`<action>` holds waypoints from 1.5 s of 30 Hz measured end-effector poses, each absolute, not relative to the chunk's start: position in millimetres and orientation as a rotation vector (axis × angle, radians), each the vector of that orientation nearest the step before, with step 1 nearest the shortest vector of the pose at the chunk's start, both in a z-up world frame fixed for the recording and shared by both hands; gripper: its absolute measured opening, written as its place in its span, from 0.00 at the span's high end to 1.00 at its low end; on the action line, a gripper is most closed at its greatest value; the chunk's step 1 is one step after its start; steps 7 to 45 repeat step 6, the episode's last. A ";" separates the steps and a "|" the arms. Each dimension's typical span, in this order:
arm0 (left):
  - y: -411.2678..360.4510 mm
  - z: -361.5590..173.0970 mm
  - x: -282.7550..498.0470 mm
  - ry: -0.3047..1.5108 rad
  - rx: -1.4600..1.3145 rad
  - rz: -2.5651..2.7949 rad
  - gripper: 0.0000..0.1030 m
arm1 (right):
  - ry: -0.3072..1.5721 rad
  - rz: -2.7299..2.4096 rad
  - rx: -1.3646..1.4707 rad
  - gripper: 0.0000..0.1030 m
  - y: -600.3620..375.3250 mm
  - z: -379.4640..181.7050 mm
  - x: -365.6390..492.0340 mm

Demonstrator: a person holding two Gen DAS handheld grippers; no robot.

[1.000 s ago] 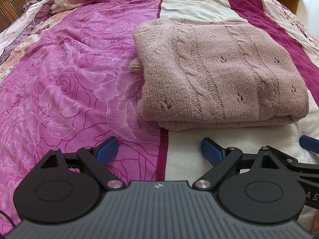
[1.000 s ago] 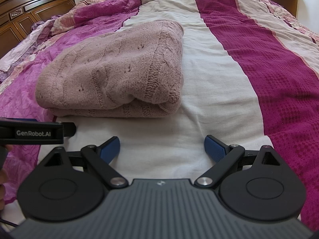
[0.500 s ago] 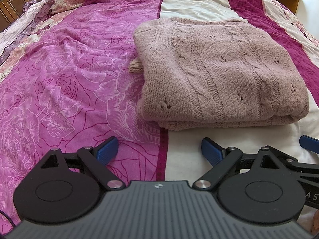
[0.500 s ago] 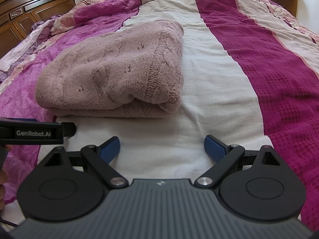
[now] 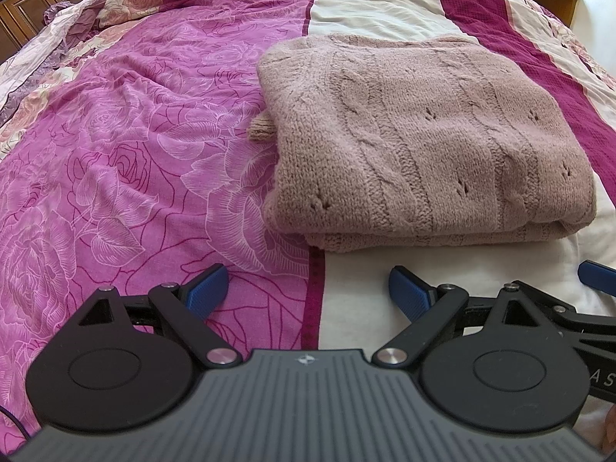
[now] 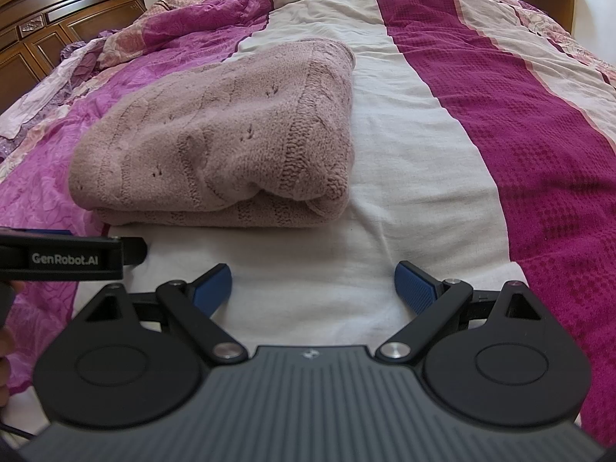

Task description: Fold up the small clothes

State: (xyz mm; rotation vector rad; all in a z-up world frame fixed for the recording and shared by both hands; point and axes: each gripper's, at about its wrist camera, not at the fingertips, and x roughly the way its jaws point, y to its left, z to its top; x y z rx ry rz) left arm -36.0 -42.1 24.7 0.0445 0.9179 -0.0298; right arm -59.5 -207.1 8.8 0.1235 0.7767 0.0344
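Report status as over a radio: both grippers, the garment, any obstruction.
Left gripper open, empty. Right gripper open, empty. Dusty-pink cable-knit sweater lies folded on the bedspread, just ahead of both. Nothing in the way.

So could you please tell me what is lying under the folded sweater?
The sweater rests on the bedspread, across its pink floral and white stripes. A knit cuff pokes out from its left edge. Anything else under it is covered.
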 end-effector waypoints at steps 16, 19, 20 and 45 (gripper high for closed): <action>-41.9 24.6 -36.1 0.916 0.044 -0.035 0.08 | 0.778 0.033 0.119 0.08 -206.7 9.1 -59.4; -41.9 24.6 -36.1 0.916 0.044 -0.035 0.08 | 0.778 0.033 0.119 0.08 -206.7 9.1 -59.4; -41.9 24.6 -36.1 0.916 0.044 -0.035 0.08 | 0.778 0.033 0.119 0.08 -206.7 9.1 -59.4; -41.9 24.6 -36.1 0.916 0.044 -0.035 0.08 | 0.778 0.033 0.119 0.08 -206.7 9.1 -59.4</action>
